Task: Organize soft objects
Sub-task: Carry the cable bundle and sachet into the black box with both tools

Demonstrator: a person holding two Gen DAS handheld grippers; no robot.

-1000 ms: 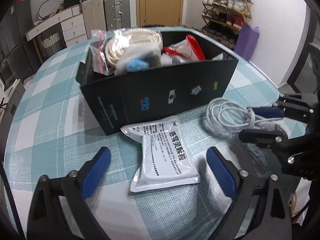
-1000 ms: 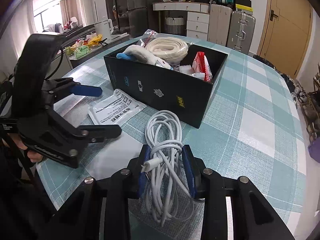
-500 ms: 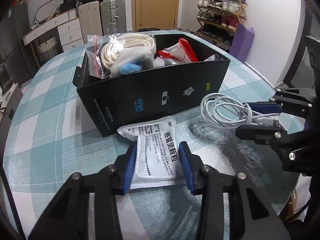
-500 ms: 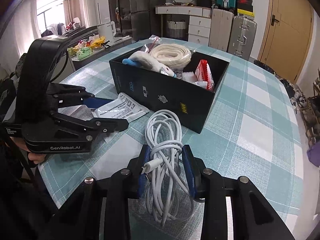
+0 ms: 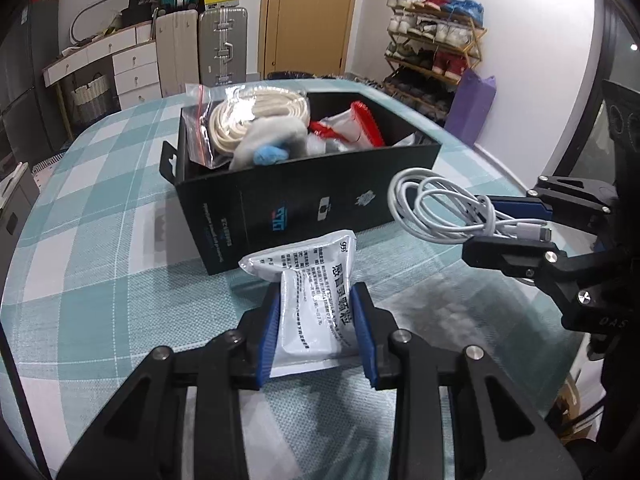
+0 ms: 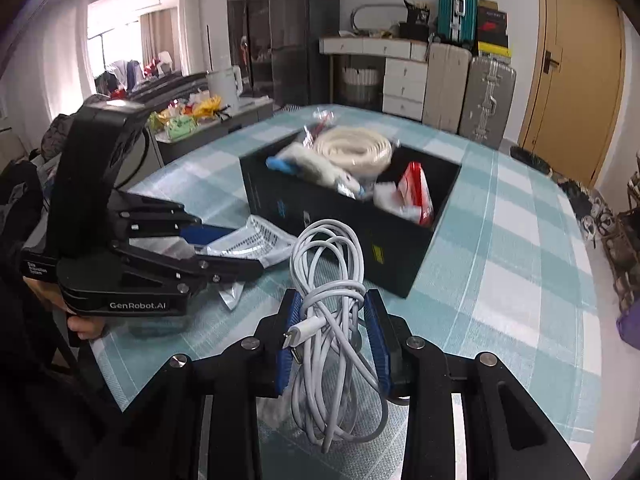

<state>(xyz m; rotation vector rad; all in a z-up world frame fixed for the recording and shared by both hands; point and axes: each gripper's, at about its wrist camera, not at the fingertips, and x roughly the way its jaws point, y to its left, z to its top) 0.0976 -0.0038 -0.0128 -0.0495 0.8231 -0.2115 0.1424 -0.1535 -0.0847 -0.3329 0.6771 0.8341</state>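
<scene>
A white foil pouch (image 5: pixel 308 264) with black print lies on the checked tablecloth just in front of the black box (image 5: pixel 320 200). My left gripper (image 5: pixel 316 296) has its blue pads pressed against the pouch's sides, and the jaws are still closing. My right gripper (image 6: pixel 332 300) is shut on a coiled white cable (image 6: pixel 328 248), which it holds a little above the table beside the box (image 6: pixel 340 208). The box holds a bagged cream rope, a grey and blue soft thing and a red and white packet. In the right wrist view the left gripper (image 6: pixel 240 250) clamps the pouch (image 6: pixel 260 236).
The round table's edge (image 5: pixel 500 168) curves close behind the right gripper (image 5: pixel 486 224). Suitcases, white drawers and a wooden door stand beyond the table, with a shoe rack and a purple bag at the right. A hand grips the left tool's handle (image 6: pixel 84 326).
The left jaws went from wide open around the pouch to clamped on its sides. The right gripper rose slightly with the cable, and both views show the box from a slightly higher angle.
</scene>
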